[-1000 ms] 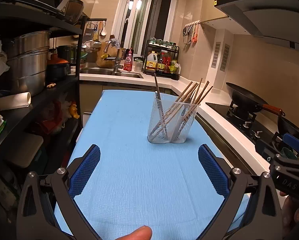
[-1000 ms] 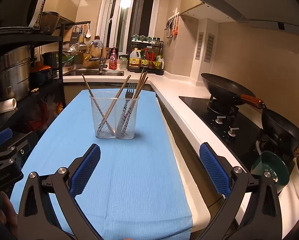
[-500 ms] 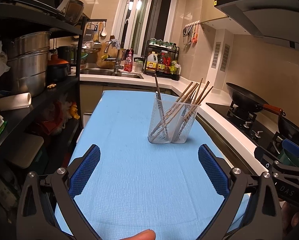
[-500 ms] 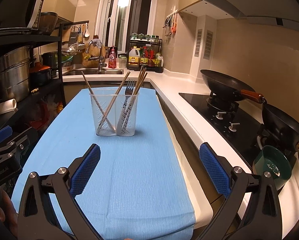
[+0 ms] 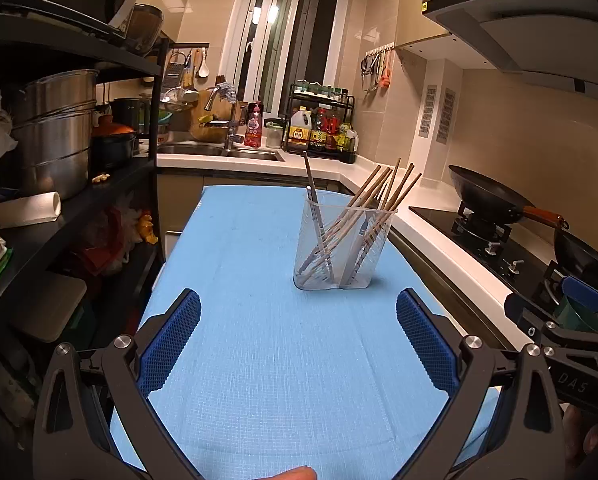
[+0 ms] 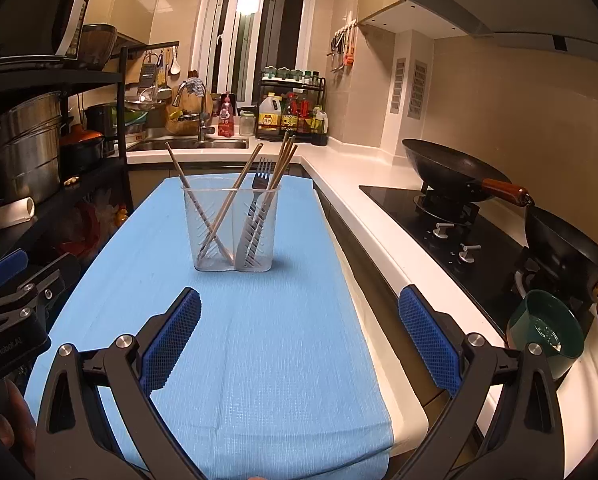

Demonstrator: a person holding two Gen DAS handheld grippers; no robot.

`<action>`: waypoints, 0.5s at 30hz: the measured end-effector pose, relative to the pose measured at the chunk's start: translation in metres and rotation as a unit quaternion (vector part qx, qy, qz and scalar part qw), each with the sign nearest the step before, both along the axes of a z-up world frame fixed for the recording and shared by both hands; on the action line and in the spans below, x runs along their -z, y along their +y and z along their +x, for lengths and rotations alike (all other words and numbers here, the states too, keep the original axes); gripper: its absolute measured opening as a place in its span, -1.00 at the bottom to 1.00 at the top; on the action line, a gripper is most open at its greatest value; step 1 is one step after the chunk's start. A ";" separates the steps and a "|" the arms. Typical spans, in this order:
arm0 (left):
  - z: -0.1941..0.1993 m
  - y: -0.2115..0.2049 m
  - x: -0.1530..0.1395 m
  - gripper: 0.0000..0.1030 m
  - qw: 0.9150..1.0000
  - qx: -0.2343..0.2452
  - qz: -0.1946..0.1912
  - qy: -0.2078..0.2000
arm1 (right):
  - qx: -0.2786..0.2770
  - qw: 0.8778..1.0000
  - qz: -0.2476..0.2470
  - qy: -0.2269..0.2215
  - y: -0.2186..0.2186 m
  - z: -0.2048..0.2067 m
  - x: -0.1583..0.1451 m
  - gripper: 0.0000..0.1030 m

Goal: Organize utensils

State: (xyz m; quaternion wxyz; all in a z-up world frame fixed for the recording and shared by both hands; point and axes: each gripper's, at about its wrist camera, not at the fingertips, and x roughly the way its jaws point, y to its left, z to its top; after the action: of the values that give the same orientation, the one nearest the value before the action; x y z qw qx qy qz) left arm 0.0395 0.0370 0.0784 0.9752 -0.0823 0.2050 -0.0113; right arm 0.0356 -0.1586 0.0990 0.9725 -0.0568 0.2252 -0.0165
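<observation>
A clear two-compartment utensil holder (image 5: 341, 248) stands upright on the blue mat (image 5: 259, 340); it also shows in the right wrist view (image 6: 231, 228). Several wooden chopsticks (image 5: 383, 196) lean in it, spread over both compartments (image 6: 215, 200). A metal fork (image 6: 257, 204) stands tines up in its right compartment. My left gripper (image 5: 297, 340) is open and empty, well short of the holder. My right gripper (image 6: 299, 340) is open and empty, also short of the holder.
A black shelf rack with steel pots (image 5: 55, 136) stands on the left. A stove with black woks (image 6: 455, 172) lies on the right, with a green bowl (image 6: 545, 332) near it. A sink and bottle rack (image 6: 287, 116) stand at the back.
Both grippers have drifted back slightly from the holder and stayed open. The right gripper has sunk a little in the left wrist view. The holder and utensils have not moved.
</observation>
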 end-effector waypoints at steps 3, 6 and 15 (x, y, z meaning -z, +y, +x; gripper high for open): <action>-0.001 0.000 0.000 0.85 1.000 0.001 -0.001 0.001 | 0.001 1.000 0.003 -0.001 0.001 0.000 -0.002 0.89; -0.001 0.001 0.000 0.85 1.000 0.001 -0.002 0.000 | 0.000 1.000 0.000 -0.003 0.002 -0.001 -0.004 0.89; -0.001 0.000 0.000 0.85 1.000 0.002 -0.001 -0.001 | 0.000 1.000 0.001 -0.007 0.003 -0.002 -0.008 0.89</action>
State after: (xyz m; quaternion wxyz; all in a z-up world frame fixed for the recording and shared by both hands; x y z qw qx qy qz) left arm 0.0384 0.0370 0.0788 0.9754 -0.0828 0.2038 -0.0137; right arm 0.0339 -0.1552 0.1069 0.9741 -0.0554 0.2187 -0.0168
